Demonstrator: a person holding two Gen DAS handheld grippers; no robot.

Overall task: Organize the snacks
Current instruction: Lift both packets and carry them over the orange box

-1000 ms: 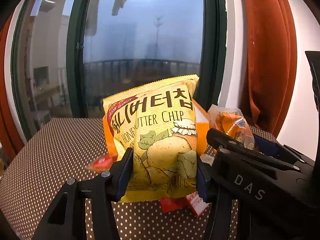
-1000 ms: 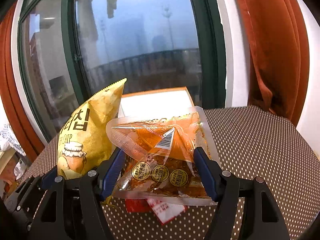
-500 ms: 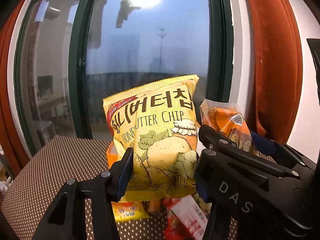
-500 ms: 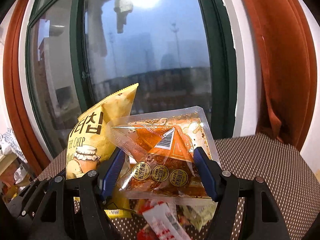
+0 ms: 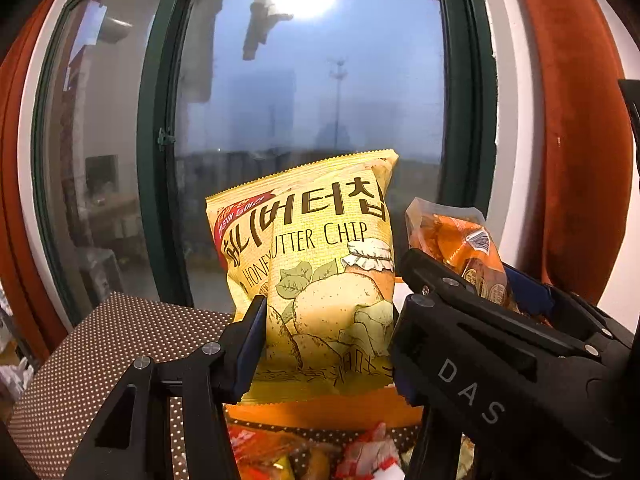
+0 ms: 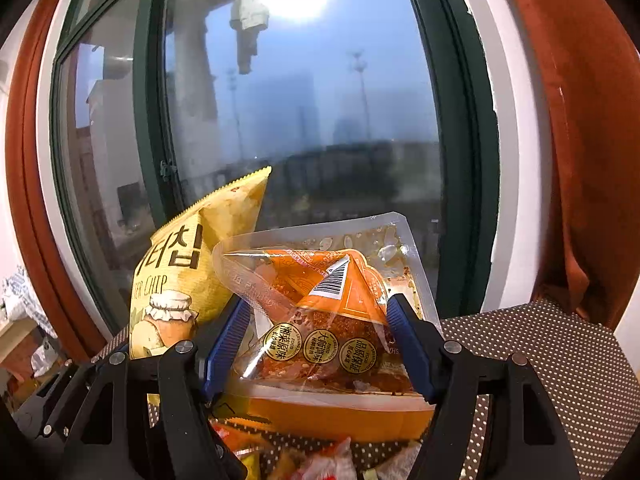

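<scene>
My left gripper (image 5: 326, 332) is shut on a yellow Honey Butter Chip bag (image 5: 320, 280) and holds it upright, high above the table. My right gripper (image 6: 318, 340) is shut on a clear pouch of orange spicy snack (image 6: 332, 312), also lifted. The chip bag shows at the left in the right wrist view (image 6: 188, 276). The pouch and the right gripper body (image 5: 500, 344) show at the right in the left wrist view. An orange box (image 6: 340, 416) lies below both, its rim just under the held snacks.
Several loose snack packets (image 5: 320, 452) lie on the brown dotted tablecloth (image 5: 100, 360) below the grippers. A large window (image 6: 300, 120) with a dark green frame is straight ahead. An orange curtain (image 6: 580, 160) hangs at the right.
Both grippers have risen with their snacks. The table has dropped low in both views, and the loose packets and the orange box now show beneath.
</scene>
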